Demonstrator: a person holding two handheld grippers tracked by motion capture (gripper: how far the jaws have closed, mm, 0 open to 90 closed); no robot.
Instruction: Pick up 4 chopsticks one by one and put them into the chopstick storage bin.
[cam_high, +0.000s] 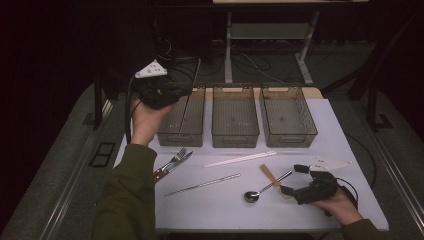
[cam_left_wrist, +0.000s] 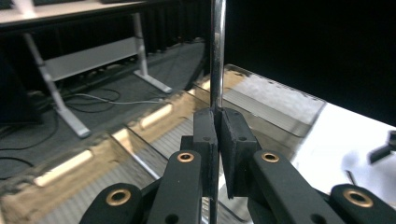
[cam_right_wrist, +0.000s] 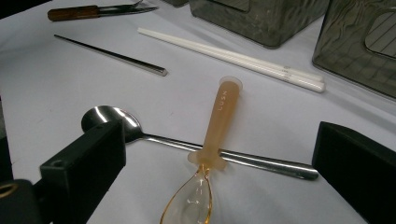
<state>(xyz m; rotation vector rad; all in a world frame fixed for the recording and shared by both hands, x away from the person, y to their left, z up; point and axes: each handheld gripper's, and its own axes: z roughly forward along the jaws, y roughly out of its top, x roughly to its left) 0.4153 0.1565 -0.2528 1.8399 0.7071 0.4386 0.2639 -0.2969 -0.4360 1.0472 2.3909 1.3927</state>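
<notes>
Left claw (cam_left_wrist: 215, 140) clamped on upright metal chopstick (cam_left_wrist: 216, 56), above leftmost bin (cam_high: 186, 116)

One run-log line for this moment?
left gripper: shut on metal chopstick, above left bin | right gripper: open, around amber spoon crossing steel spoon

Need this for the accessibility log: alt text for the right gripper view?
The open right gripper has its black fingers either side of an amber plastic spoon lying across a metal spoon on the white table. Beyond lie white chopsticks, a metal chopstick and clear bins.
</notes>
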